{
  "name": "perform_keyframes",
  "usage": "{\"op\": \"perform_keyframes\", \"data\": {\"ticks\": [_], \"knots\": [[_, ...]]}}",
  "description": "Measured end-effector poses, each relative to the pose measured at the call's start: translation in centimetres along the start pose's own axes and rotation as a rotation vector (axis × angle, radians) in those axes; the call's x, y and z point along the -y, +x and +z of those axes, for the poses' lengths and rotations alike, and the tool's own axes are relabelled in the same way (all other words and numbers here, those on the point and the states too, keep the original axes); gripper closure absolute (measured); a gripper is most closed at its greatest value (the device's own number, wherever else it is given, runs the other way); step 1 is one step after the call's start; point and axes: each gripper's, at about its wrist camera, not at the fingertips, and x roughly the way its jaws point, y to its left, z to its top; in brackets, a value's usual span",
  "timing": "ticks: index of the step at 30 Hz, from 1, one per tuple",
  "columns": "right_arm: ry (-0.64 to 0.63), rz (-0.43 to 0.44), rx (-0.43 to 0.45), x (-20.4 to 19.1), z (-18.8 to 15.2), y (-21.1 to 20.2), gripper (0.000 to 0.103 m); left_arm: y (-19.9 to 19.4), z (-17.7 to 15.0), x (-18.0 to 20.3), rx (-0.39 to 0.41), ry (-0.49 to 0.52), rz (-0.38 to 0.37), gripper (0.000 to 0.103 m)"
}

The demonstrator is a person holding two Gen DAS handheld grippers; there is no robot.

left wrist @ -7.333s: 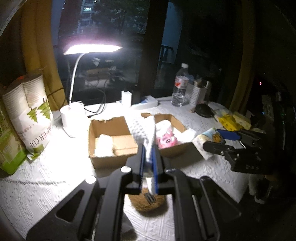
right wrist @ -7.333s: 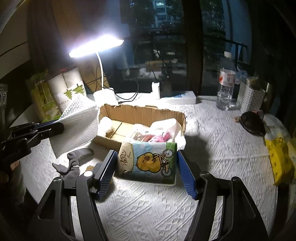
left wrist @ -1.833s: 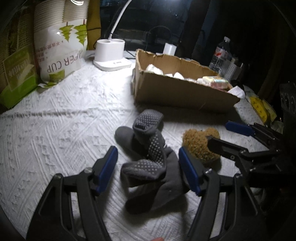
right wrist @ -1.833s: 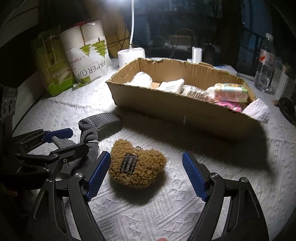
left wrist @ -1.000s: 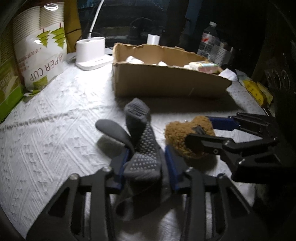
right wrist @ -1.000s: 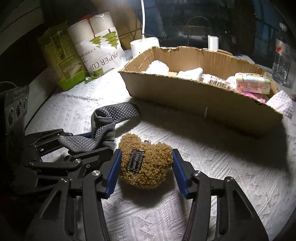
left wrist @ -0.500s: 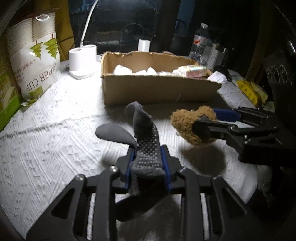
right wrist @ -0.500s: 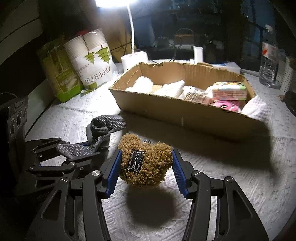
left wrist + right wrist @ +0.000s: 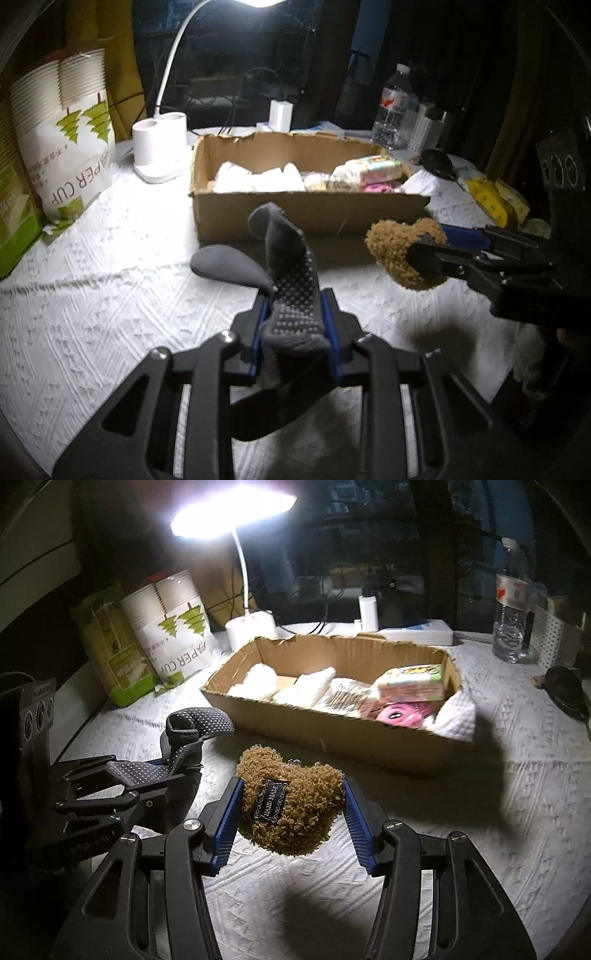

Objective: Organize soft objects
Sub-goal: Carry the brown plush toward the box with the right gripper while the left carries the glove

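My left gripper (image 9: 293, 328) has its fingers pinched narrow on the grey grip socks (image 9: 284, 266), bottom centre of the left wrist frame; the socks are lifted, their ends flopping up and to the left above the worktop (image 9: 92, 295). My right gripper (image 9: 291, 819) fingers clamp the brown plush toy (image 9: 291, 805) from both sides, low centre of the right wrist frame, raised off the worktop with its shadow underneath. The cardboard box (image 9: 332, 723) sits mid-frame behind both, holding white cloths, a tissue pack and something pink. Lamp (image 9: 236, 513) lit at upper left, paper cup bag (image 9: 173, 627) at left.
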Motion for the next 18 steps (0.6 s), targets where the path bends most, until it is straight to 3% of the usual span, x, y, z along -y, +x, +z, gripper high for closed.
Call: {"op": "perform_keyframes", "data": {"ticks": [18], "knots": [[0.006, 0.005, 0.082, 2.9, 2.4, -2.8, 0.047, -1.6, 4.8, 2.1, 0.084, 0.022, 0.016, 0.075]]}}
